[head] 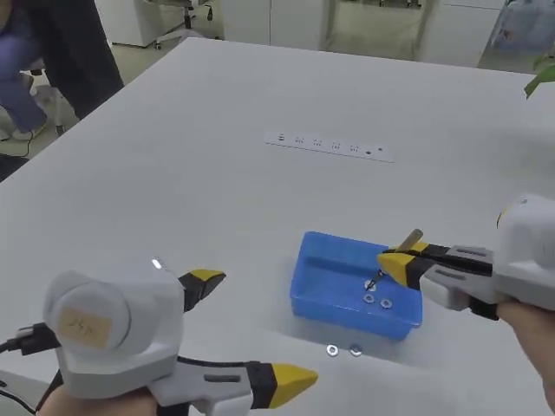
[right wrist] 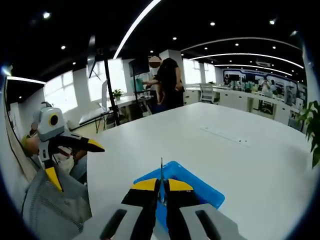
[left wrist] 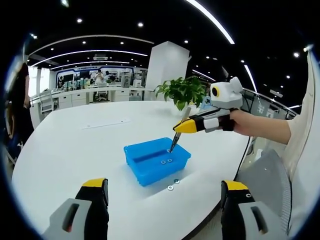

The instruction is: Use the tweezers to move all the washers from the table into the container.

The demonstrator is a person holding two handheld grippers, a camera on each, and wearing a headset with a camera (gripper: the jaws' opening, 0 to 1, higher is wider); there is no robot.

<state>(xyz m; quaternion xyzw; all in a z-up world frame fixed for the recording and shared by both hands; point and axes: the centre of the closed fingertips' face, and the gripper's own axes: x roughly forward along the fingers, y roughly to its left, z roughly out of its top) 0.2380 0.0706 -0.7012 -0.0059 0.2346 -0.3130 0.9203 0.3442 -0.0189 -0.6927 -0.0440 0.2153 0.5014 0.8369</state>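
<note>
A blue container (head: 347,315) sits on the white table with two washers (head: 377,302) inside it. Two more washers (head: 343,350) lie on the table just in front of it. My right gripper (head: 395,264) is shut on the tweezers (head: 390,260), whose tips point down into the container near the washers. My left gripper (head: 251,329) hangs open and empty at the near left. In the left gripper view the container (left wrist: 150,172), the tweezers (left wrist: 177,132), the right gripper (left wrist: 190,126) and the table washers (left wrist: 173,184) show ahead. The right gripper view looks down the tweezers (right wrist: 161,175) onto the container (right wrist: 210,192).
A white power strip (head: 329,146) lies on the table beyond the container. A person (head: 52,43) stands at the far left corner. A green plant (left wrist: 185,92) stands past the table's far side. The table's near edge (head: 451,381) runs close to the table washers.
</note>
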